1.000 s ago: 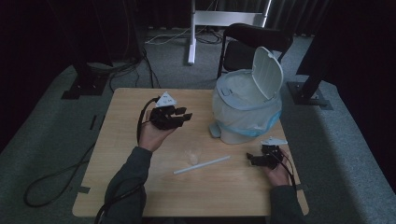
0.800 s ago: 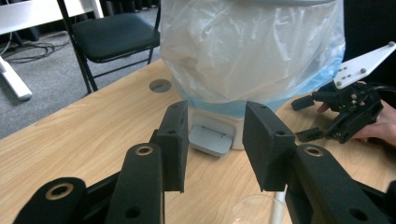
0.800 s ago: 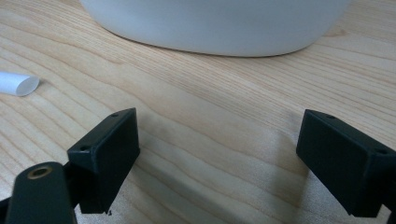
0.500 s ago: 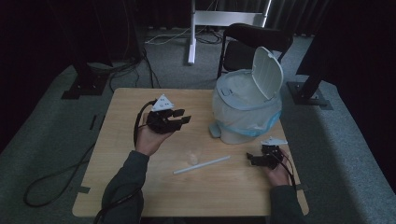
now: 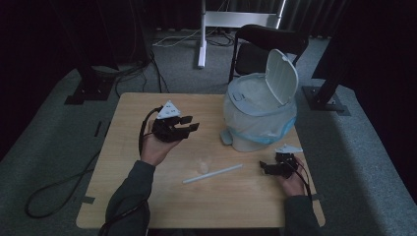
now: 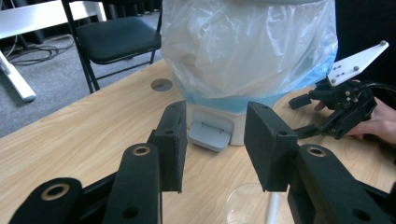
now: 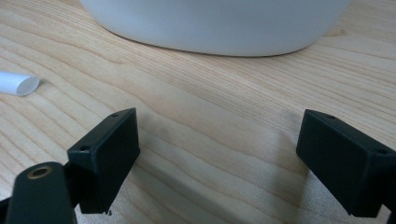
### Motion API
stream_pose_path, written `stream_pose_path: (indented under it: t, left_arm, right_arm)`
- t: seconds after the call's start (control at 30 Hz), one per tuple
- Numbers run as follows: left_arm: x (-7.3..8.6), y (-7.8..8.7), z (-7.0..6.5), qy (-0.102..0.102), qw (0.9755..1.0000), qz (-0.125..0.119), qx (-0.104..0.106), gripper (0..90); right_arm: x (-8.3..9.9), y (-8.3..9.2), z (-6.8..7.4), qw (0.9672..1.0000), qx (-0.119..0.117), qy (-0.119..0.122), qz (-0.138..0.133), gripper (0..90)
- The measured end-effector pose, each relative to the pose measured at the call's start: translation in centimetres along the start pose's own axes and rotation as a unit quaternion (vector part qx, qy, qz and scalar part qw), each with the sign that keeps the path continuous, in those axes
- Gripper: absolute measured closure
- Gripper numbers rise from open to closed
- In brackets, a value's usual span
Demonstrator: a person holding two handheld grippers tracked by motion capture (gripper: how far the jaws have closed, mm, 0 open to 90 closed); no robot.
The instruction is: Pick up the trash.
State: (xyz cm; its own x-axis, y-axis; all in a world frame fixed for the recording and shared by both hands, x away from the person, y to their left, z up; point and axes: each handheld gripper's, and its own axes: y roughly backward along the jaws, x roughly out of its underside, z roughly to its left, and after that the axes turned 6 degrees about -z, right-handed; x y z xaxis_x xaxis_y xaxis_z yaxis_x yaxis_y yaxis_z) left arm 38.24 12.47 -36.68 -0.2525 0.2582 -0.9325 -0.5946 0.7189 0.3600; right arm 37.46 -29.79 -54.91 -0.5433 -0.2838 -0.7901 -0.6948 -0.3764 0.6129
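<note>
left gripper (image 5: 191,124): raised above the left half of the tabletop (image 5: 128,206), jaws apart with nothing between them, having just been opening a little further; it points toward the bin.

clear plastic lid or cup (image 5: 202,162) (which of the two cannot be told): lies near the tabletop's middle, just left of the tube. judged light, thin and easily crushed, slippery on the wood. best taken across its rim with a soft squeeze.

white tube (image 5: 213,174): lies flat on the tabletop, slanting from centre toward the right gripper, well short of the near edge. in the right gripper view its open end (image 7: 18,84) shows at upper left. judged light, hollow, likely paper or plastic, prone to rolling and to flattening under a hard pinch. take it near its middle, jaws across its width.

pedal bin (image 5: 260,120): stands toward the far right corner, lid (image 5: 281,76) up, lined with a clear bag (image 6: 247,42) with a blue band, foot pedal (image 6: 209,134) facing the left gripper.

right gripper (image 5: 268,168): low over the right edge, jaws wide apart and empty, bare wood between them.

open room: broad clear wood along the near edge and the left side; tight between bin and right gripper. a black chair (image 5: 260,42) stands beyond the far edge.
</note>
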Motion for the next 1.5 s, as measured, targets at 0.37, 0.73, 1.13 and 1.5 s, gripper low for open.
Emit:
stream_pose_path:
  t: [0.37, 0.73, 1.13, 1.5]
  left_arm:
    - [0.6, 0.2, -0.1, 0.005, 0.9999, 0.004, 0.009, 57.7]
    - [1.4, -0.2, -1.0, 0.001, 0.9996, 0.015, 0.022, 55.8]
    - [3.1, -1.0, -1.3, 0.013, 0.9988, 0.035, 0.031, 55.4]
    - [4.7, -1.2, -1.3, 0.025, 0.9980, 0.049, 0.032, 53.5]
  right_arm:
    - [0.0, 0.0, 0.0, 1.0000, 0.000, 0.000, 0.000, 12.1]
    - [0.0, 0.0, 0.0, 1.0000, 0.000, 0.000, 0.000, 12.2]
    - [0.0, 0.0, 0.1, 1.0000, 0.000, 0.000, 0.000, 12.1]
    - [0.0, 0.0, 0.1, 1.0000, -0.001, 0.000, 0.000, 12.2]
